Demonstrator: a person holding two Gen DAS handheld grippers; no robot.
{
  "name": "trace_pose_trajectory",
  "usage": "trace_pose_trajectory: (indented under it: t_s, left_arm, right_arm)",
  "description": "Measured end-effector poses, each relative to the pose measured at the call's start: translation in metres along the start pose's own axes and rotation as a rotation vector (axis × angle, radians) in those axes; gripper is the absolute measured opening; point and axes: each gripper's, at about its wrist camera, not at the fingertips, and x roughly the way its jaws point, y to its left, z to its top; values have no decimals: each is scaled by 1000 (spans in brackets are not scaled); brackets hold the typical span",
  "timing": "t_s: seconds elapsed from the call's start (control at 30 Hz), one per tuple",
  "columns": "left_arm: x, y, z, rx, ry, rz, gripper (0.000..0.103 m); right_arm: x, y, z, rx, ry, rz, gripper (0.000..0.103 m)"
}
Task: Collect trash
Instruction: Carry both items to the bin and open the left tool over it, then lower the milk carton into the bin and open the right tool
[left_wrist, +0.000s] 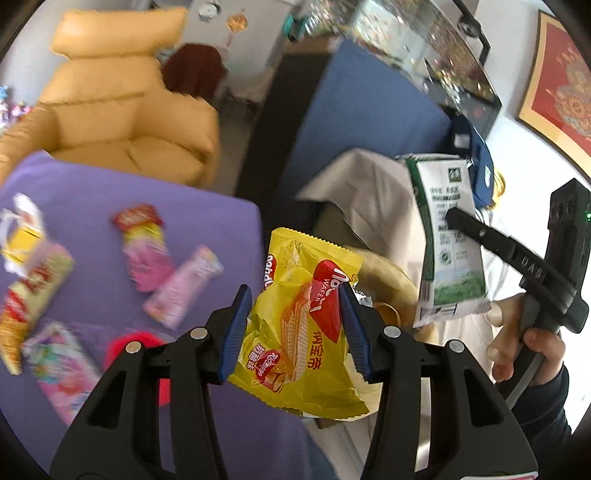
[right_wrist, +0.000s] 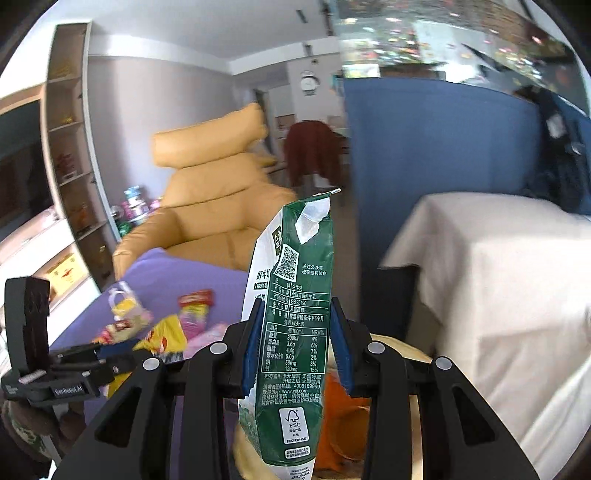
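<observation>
1. Left wrist view, nearest first: the left gripper (left_wrist: 293, 328) has its jaws clamped on a yellow wafer wrapper (left_wrist: 303, 328). The blue pads press it from both sides and the bag hangs crumpled between them, long axis roughly up and down.

2. Right wrist view, same deal: the right gripper (right_wrist: 295, 343) has its jaws closed on a flattened green-and-white milk carton (right_wrist: 295, 314), held upright with the torn spout on top. So both hands are full.

3. Just under and beyond both loads there's a tan round bin (left_wrist: 388, 284) with something orange inside. The carton's bottom end hangs right over it in the right wrist view (right_wrist: 410, 354). The wrapper looks to be at its near rim, a bit to the left of the carton. My guess is the drop is next, and what matters is that each piece sits above the opening before the jaws let go. The carton looks better lined up.

4. Further left, the purple-covered worktop (left_wrist: 207, 206) has more trash on it: two pink wrappers (left_wrist: 147, 243) toward its middle, a red-and-yellow snack bag (left_wrist: 33, 291) and a small yellow box (left_wrist: 22, 236) by its left edge, plus a pink packet (left_wrist: 62, 365) near the front edge. All blurry, so I can't read them. The left hand is the closer one for those.

5. Way back: a yellow armchair (left_wrist: 122, 103), a blue partition (left_wrist: 369, 122) and a white-draped table (right_wrist: 498, 266).
</observation>
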Motion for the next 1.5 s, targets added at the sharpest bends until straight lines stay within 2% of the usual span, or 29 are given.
trace_pose_trajectory:
  t_s: [0.13, 0.23, 0.37, 0.57, 0.73, 0.77, 0.83, 1.0, 1.23, 1.5]
  left_arm:
    - [38, -12, -9, 2, 53, -33, 46]
    - [68, -19, -15, -18, 143, -75, 46]
    - [103, -41, -22, 26, 240, -113, 46]
    - [145, -51, -25, 28, 307, -141, 46]
    - [166, -56, -32, 40, 332, -151, 46]
    - [167, -60, -33, 57, 322, -139, 46]
    - [172, -67, -32, 85, 325, -166, 46]
    - [168, -69, -23, 75, 324, -233, 60]
    - [132, -58, 0, 78, 202, -168, 75]
    - [89, -38, 15, 74, 60, -23, 75]
  right_arm:
    - [-4, -32, -9, 29, 3, -56, 33]
    - [-7, -50, -16, 50, 1, -84, 33]
    - [-3, -63, -20, 89, -1, -103, 33]
    - [-2, -80, -27, 120, -2, -111, 33]
    - [0, -88, -32, 136, 2, -116, 33]
    - [1, -89, -33, 140, 4, -118, 33]
    - [2, -92, -33, 148, 6, -121, 33]
    - [2, -93, -33, 150, 5, -123, 33]
    - [8, -87, -35, 150, 18, -104, 33]
    - [25, -66, -38, 139, 45, -57, 33]
